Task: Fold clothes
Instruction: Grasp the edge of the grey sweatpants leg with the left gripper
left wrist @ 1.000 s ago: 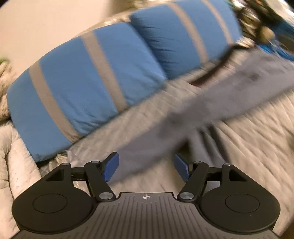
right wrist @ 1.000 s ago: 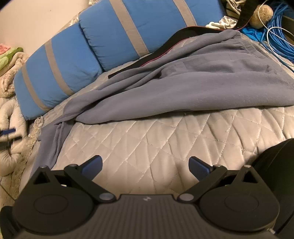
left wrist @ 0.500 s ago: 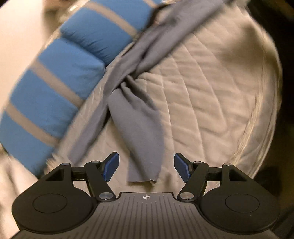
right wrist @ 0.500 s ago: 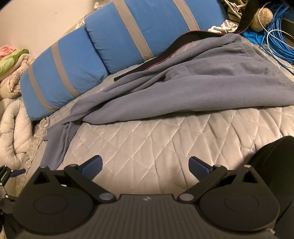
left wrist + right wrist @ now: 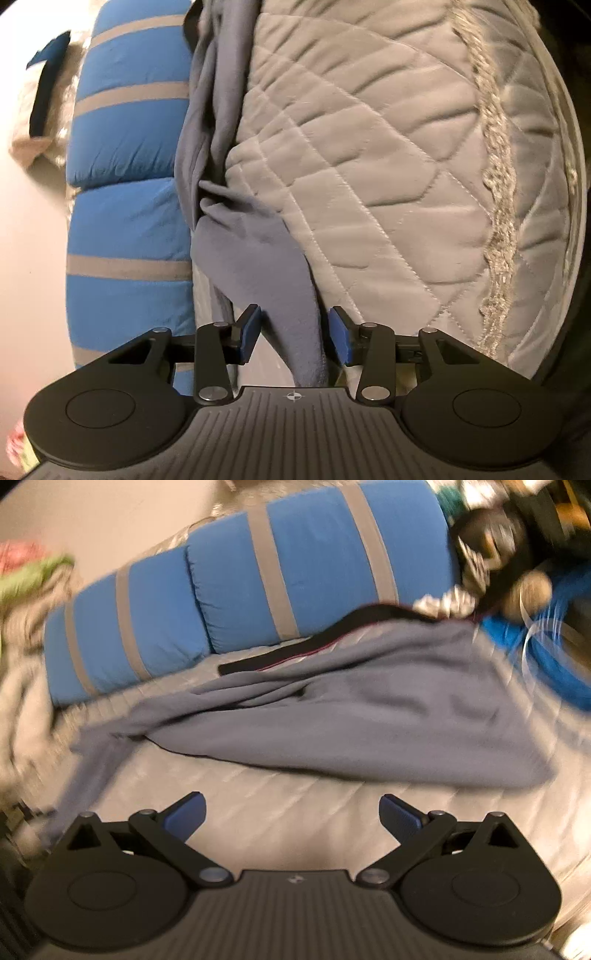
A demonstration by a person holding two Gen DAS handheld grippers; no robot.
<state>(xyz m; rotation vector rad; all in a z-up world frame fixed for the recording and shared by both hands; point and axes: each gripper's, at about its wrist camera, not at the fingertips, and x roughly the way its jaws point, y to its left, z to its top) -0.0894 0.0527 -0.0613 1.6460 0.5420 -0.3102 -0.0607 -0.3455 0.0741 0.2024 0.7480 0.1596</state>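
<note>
My left tool (image 5: 293,334) was closing, its jaws narrow around the hem end of the grey-blue garment (image 5: 266,258), pads not yet pressing. The cloth ran toward 12 o'clock between the blue striped pillows (image 5: 129,229) at 9 and open quilted bed (image 5: 369,166) at 2. My right tool (image 5: 291,816) stood wide and empty over bare quilt; the garment (image 5: 351,716) spread at 12.

Two blue pillows (image 5: 258,587) lie end to end behind one grey garment (image 5: 369,716). Right of the pillows sits perhaps one blue cable coil (image 5: 546,657), blurred.
</note>
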